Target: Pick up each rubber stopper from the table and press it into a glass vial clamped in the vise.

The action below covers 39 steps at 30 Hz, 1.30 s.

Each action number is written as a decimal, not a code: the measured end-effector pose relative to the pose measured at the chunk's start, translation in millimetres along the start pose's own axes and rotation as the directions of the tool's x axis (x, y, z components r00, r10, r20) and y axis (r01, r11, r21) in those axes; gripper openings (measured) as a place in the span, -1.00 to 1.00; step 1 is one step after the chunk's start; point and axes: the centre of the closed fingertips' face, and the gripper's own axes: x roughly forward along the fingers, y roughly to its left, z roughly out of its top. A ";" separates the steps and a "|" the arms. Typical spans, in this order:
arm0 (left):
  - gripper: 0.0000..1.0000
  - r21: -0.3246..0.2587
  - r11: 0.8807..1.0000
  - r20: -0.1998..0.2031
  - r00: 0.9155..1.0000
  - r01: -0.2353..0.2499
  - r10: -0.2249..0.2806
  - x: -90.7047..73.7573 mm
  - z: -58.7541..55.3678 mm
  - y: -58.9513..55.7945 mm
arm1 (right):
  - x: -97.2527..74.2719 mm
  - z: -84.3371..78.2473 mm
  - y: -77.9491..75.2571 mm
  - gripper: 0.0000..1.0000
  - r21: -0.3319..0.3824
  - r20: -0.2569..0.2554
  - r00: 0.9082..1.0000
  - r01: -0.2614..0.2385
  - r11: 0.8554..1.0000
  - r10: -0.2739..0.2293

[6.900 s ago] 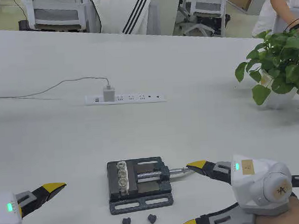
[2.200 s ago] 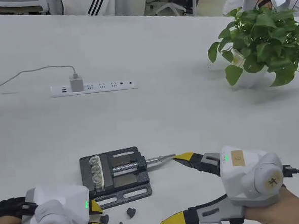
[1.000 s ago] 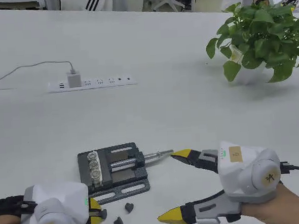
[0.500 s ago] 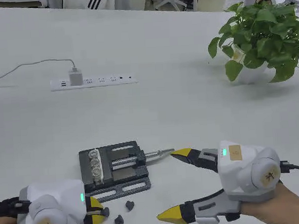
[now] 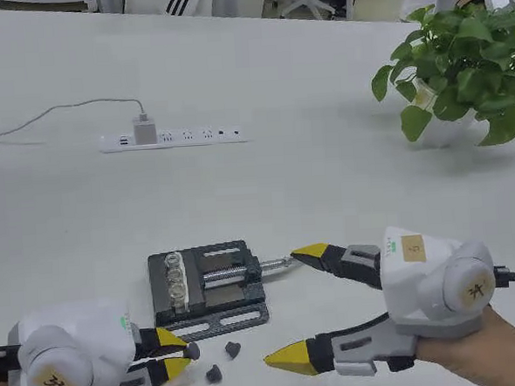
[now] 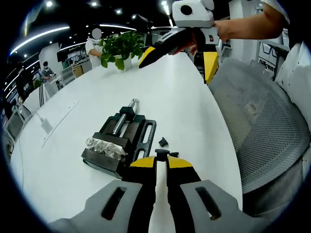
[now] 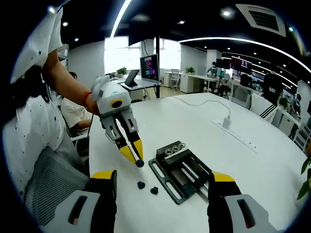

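Change: one stopper point(image 6: 162, 153), on the table moments earlier, now sat lifted in the left gripper point(image 5: 180, 353).
Left claw: narrow, pinching that stopper at its tips.
Right claw: right gripper point(image 5: 280, 307) wide, holding nothing, beside the vise point(image 5: 208, 288).
Remaining stoppers point(image 5: 233, 348): two, on the table before the vise.
Vials point(image 5: 176, 277): three clamped, apparently unplugged.
Meaning: first pressing probably next.
Writing: sticker point(image 5: 413, 248) on the right gripper unreadable.
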 end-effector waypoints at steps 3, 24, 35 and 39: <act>-0.93 -0.008 1.000 0.028 1.000 -0.013 0.013 -10.1 9.6 -3.5 | 1.7 11.4 4.7 0.47 -0.017 0.008 1.000 -0.013 1.000 0.013; -0.94 -0.105 0.992 0.219 0.972 -0.068 0.090 -58.9 91.8 -15.4 | -8.9 73.6 42.6 0.05 -0.095 0.021 0.991 -0.131 0.987 0.133; -0.94 -0.068 0.996 0.239 0.969 -0.055 0.070 -64.1 108.7 -29.2 | -16.2 80.2 61.4 -0.50 -0.145 -0.014 0.975 -0.220 0.965 0.220; -0.94 -0.064 0.997 0.247 0.967 -0.053 0.067 -64.7 113.2 -30.1 | -16.9 79.0 65.2 -0.63 -0.161 -0.033 0.969 -0.247 0.956 0.245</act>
